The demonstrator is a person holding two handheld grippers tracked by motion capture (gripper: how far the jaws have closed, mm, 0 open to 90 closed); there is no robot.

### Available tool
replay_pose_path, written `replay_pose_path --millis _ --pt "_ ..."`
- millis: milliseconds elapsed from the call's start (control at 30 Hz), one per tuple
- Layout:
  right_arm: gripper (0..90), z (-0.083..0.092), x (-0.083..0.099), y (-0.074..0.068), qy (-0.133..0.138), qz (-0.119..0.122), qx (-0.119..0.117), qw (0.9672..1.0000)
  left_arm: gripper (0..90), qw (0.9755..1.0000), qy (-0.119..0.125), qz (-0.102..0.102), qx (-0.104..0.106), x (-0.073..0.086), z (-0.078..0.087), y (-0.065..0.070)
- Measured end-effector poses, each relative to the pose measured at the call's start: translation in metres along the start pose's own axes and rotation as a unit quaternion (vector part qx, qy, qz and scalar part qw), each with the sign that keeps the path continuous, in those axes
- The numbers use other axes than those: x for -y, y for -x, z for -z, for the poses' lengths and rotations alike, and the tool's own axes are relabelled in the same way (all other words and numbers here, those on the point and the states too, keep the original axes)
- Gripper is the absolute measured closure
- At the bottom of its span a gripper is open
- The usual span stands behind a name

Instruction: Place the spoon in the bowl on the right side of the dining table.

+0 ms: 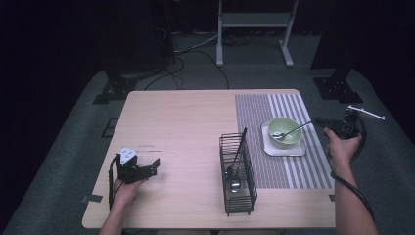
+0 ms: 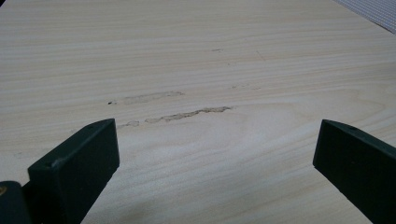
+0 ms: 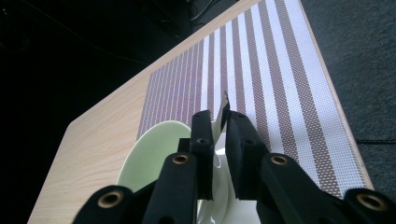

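1. High view: my right claw point(image 1: 320, 121) sits at the right edge of the table point(image 1: 186, 122), at the handle end of the spoon point(image 1: 291, 130). The spoon's scoop lies inside the green bowl point(image 1: 293, 139), which stands on a white square coaster point(image 1: 299, 150) on the striped mat point(image 1: 254, 112). I judge the step is laying the spoon in the bowl. My left claw point(image 1: 154, 166) rests apart at the near left. A wire basket point(image 1: 244, 196) with other utensils stands mid-table. Grey carpet point(image 1: 63, 147) and a white stand point(image 1: 254, 19) lie beyond, in a dark room.

2. Left gripper view: my left claw point(image 2: 215, 149) is spread wide with nothing in it, over bare pale wood point(image 2: 196, 56) with a scuff point(image 2: 187, 114).

3. Right gripper view: my right claw point(image 3: 219, 126) is nearly closed, the spoon handle point(image 3: 224, 109) between the jaws; I cannot tell whether the pads press it. Next I'd release fully and back straight off, so the handle settles on the rim without tipping out.
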State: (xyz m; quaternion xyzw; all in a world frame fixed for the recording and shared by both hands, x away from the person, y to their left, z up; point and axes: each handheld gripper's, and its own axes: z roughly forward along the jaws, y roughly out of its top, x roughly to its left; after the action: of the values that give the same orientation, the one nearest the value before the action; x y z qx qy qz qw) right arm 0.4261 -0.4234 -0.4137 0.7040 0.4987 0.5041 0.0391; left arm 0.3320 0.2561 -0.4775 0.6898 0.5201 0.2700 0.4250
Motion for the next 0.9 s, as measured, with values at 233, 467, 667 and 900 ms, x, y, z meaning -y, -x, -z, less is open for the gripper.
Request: replay_pose_path --millis 233,467,667,900 --pt "78.8 0.000 0.004 0.000 -0.009 0.005 -0.007 0.9999 0.0 1.0000 -0.002 0.000 0.000 0.000 0.000 0.000" --pt "76.0 0.001 0.009 0.001 -0.018 0.011 -0.012 0.9997 0.0 1.0000 -0.002 0.000 -0.001 0.000 0.000 0.000" --pt "73.1 0.002 0.013 0.000 -0.024 0.014 -0.018 0.9994 0.0 1.0000 -0.002 0.000 -0.001 0.000 0.000 0.000" --pt "67.4 0.002 0.019 0.002 -0.029 0.019 -0.026 0.9991 0.0 1.0000 -0.003 -0.001 -0.002 0.000 -0.001 0.000"
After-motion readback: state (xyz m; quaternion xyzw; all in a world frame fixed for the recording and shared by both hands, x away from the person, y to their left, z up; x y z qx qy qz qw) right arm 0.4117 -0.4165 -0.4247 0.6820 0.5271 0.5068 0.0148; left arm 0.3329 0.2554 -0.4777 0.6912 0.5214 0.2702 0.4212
